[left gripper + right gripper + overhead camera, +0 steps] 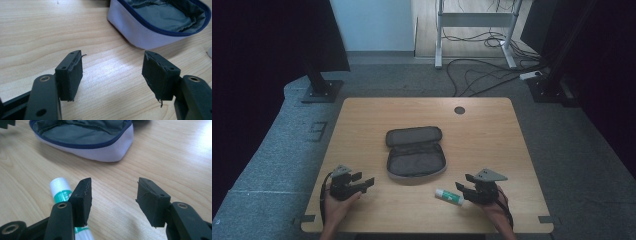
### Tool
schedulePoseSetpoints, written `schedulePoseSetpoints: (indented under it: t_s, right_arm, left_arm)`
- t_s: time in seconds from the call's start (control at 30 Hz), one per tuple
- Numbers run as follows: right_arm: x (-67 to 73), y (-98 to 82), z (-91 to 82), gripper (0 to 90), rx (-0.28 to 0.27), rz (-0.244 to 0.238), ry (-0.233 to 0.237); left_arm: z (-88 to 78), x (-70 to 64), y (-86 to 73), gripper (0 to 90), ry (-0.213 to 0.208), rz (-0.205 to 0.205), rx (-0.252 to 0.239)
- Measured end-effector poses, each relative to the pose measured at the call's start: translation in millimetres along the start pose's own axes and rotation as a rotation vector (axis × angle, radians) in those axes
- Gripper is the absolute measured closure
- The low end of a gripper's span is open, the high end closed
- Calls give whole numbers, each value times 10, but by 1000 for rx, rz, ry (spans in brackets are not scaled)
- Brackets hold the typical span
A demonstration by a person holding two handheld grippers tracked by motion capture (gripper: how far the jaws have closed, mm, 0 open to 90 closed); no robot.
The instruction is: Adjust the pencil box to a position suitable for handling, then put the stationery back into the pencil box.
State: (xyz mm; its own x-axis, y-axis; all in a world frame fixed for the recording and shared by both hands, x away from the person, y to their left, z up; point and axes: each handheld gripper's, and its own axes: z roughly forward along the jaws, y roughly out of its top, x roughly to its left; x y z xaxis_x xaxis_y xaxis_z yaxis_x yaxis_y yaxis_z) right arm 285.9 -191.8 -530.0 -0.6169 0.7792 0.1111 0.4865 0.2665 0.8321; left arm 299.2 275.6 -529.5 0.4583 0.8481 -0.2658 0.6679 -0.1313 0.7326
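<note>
The right gripper (465,188) hangs low over the table (492,130) with its jaws apart and nothing between them; the glue stick (61,191) lies flat just outside its left jaw, not in the gap. Closing from here would likely pinch air or nudge the round tube, which could roll off toward the table's edge. The open pencil case (100,151) sits ahead of it, beyond the stick. The left gripper (112,75), also open and empty, waits near the case's nearer corner.
</note>
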Motion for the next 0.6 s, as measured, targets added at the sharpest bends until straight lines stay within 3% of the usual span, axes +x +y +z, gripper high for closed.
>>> schedulePoseSetpoints:
  t_s: [0.4, 0.6]
  right_arm:
    - [104, 17, 28, 448, -16, -46, 74]
    - [191, 12, 106, 449, 7, -80, 119]
  left_arm:
    - [19, 1, -61, 332, 13, -7, 5]
    - [44, -2, -98, 332, 16, -5, 18]
